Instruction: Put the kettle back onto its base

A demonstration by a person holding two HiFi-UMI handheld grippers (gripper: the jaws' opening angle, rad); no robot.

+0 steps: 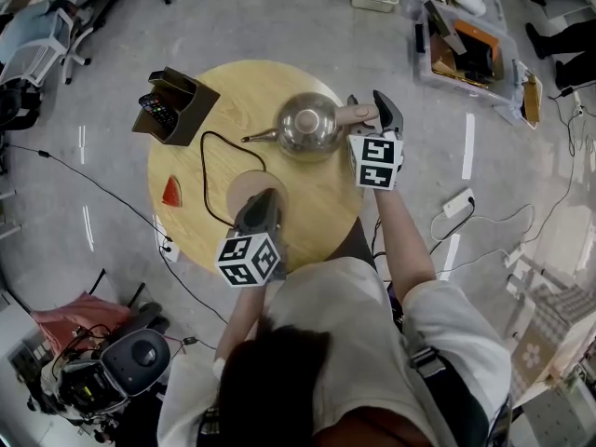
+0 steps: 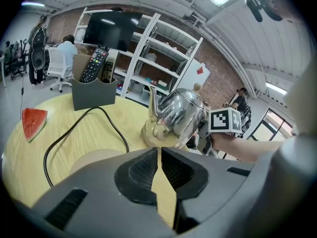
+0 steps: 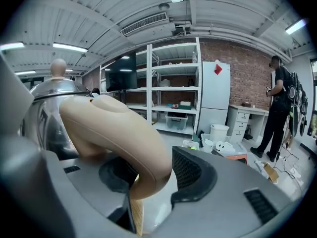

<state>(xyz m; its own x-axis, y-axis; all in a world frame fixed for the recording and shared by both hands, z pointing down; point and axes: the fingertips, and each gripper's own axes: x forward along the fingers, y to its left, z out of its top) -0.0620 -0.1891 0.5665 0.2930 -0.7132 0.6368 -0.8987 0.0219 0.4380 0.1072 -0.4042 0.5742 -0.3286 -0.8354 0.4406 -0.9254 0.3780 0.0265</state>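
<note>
A shiny steel kettle (image 1: 307, 127) with a beige handle (image 1: 358, 115) stands on the round wooden table (image 1: 312, 208), just beyond its round beige base (image 1: 240, 186). My right gripper (image 1: 368, 108) reaches in from the right, shut on the handle (image 3: 119, 133), which fills the space between its pads (image 3: 194, 170). My left gripper (image 1: 264, 196) lies over the base's near edge, jaws shut and empty. In the left gripper view the kettle (image 2: 176, 115) shows ahead and the base (image 2: 91, 158) lies low at the left.
A black cord (image 1: 209, 170) loops from the base across the table. A dark holder with remotes (image 1: 172, 105) sits at the table's far left, a watermelon slice (image 1: 172, 192) near the left edge. Bins (image 1: 466, 49) and a power strip (image 1: 458, 203) lie on the floor.
</note>
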